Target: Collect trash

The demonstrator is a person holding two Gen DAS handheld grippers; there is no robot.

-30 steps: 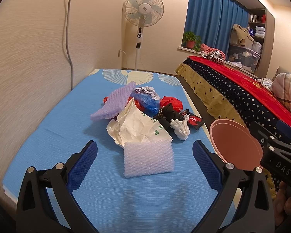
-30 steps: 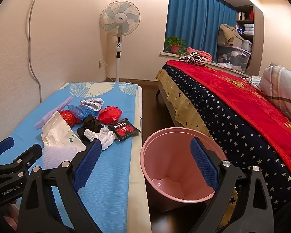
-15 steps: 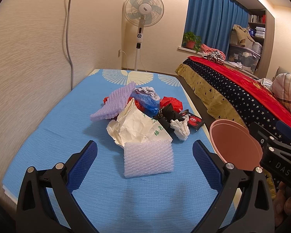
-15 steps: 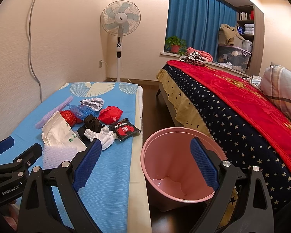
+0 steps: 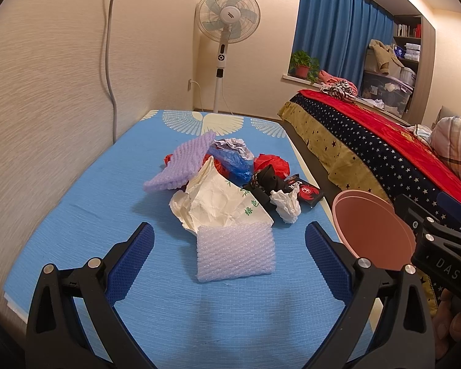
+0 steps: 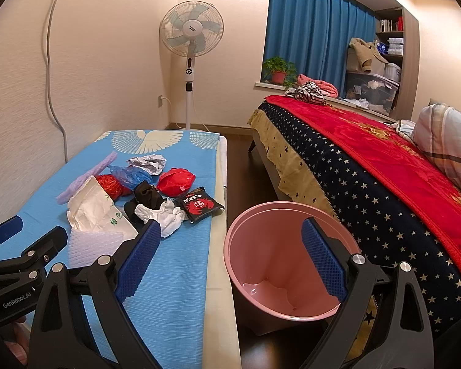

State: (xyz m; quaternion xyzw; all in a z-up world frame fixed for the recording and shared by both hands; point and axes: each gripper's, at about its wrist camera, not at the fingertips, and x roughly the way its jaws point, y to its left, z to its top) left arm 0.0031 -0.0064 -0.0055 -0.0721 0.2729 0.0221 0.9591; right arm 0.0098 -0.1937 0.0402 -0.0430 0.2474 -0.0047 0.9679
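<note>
A heap of trash lies on a blue mat [image 5: 76,203]: a bubble-wrap sheet [image 5: 235,252], a crumpled white paper bag [image 5: 221,203], a white tissue wad [image 5: 287,204], a black snack packet [image 5: 305,191], a purple foam sheet [image 5: 181,163], blue plastic [image 5: 230,161] and red plastic [image 6: 175,180]. My left gripper [image 5: 229,253] is open and empty, its jaws either side of the bubble wrap, just short of it. My right gripper [image 6: 230,255] is open and empty above the empty pink bin [image 6: 239,240] on the floor.
A bed with a red starred blanket [image 6: 368,166] stands right of the bin. A standing fan [image 5: 226,24] is at the mat's far end. A wall with a cable [image 5: 109,61] runs along the mat's left side.
</note>
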